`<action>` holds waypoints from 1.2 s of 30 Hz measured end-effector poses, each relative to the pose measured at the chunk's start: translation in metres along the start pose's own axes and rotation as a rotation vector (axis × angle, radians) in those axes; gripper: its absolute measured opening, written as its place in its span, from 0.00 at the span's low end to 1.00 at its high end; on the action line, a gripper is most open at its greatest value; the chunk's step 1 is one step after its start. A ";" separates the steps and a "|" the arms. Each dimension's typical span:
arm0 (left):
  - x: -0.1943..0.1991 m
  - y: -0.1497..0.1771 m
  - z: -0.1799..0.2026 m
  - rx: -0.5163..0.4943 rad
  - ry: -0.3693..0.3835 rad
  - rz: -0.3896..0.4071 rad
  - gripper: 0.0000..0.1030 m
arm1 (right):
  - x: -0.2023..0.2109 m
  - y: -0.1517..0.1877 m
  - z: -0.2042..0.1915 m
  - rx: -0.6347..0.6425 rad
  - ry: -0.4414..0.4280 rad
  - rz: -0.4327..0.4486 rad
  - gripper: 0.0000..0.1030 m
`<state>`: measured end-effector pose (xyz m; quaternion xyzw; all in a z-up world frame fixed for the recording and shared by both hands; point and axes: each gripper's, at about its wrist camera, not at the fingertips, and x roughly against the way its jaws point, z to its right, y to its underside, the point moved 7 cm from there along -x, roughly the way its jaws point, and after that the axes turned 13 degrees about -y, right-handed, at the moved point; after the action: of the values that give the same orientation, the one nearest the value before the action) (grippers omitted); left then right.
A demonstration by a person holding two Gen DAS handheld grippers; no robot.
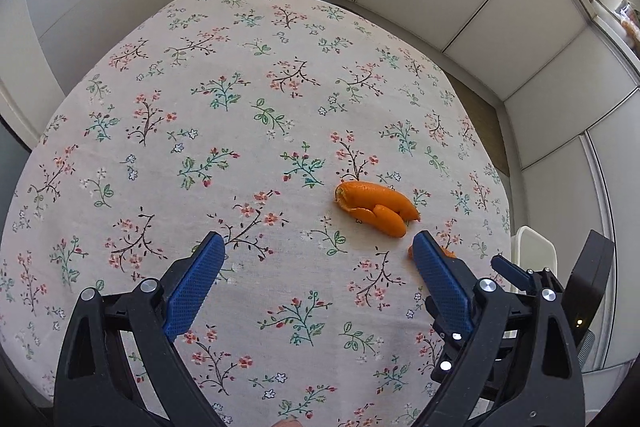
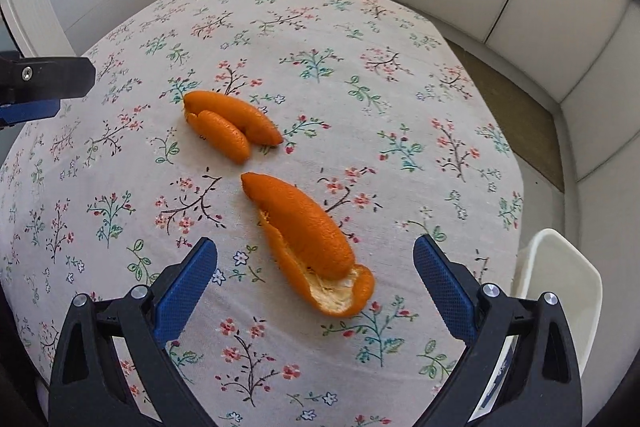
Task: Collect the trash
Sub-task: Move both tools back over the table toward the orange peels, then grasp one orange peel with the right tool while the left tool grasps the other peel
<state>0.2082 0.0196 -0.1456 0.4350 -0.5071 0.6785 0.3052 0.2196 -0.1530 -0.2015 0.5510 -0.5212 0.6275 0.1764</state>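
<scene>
My right gripper [image 2: 315, 247] is spread wide, holding nothing, above the floral tablecloth [image 2: 400, 99]; the near orange peel [image 2: 308, 231] lies between its blue pads [image 2: 188, 291] — pith showing at the near end. My left gripper [image 1: 316, 243] is equally wide and empty. The far orange peel [image 2: 230, 125] sits just beyond the near one, slightly left; in the left wrist view it lies just past the right pad [image 1: 440, 291]. A white container [image 2: 560, 291] stands at the table's right edge, near me.
</scene>
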 end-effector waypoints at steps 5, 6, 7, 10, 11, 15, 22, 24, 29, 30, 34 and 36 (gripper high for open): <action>-0.015 -0.001 -0.001 0.033 0.010 -0.044 0.88 | -0.020 0.003 -0.005 -0.011 -0.062 -0.044 0.37; -0.018 -0.002 -0.001 0.044 0.015 -0.052 0.88 | -0.018 0.002 -0.006 -0.018 -0.078 -0.040 0.31; -0.022 -0.003 0.000 0.060 0.023 -0.063 0.88 | -0.017 0.001 -0.007 -0.020 -0.087 -0.039 0.28; -0.032 -0.006 0.006 0.100 0.035 -0.083 0.88 | -0.012 0.004 -0.007 -0.048 -0.085 -0.029 0.23; -0.035 -0.007 0.007 0.107 0.036 -0.087 0.88 | -0.009 0.006 -0.005 -0.070 -0.090 -0.026 0.22; -0.048 -0.008 0.020 0.106 0.023 -0.097 0.87 | 0.004 0.015 -0.002 -0.121 -0.101 -0.018 0.21; -0.064 -0.005 0.045 0.078 -0.009 -0.099 0.87 | 0.029 0.030 0.008 -0.203 -0.097 0.008 0.21; -0.072 -0.006 0.053 0.106 -0.012 -0.115 0.87 | 0.035 0.034 0.008 -0.212 -0.098 0.012 0.21; -0.091 -0.014 0.074 0.152 -0.061 -0.154 0.86 | 0.048 0.043 0.015 -0.240 -0.103 0.034 0.22; -0.093 -0.015 0.077 0.137 -0.099 -0.150 0.85 | 0.049 0.044 0.017 -0.245 -0.107 0.034 0.22; -0.096 -0.013 0.089 -0.034 -0.210 -0.076 0.57 | 0.050 0.047 0.025 -0.260 -0.113 0.039 0.22; -0.094 -0.010 0.086 -0.076 -0.208 -0.044 0.52 | 0.053 0.046 0.025 -0.258 -0.119 0.050 0.22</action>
<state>0.2816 -0.0570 -0.2174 0.5022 -0.5516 0.6032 0.2822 0.1776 -0.2109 -0.1800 0.5467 -0.6208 0.5255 0.1990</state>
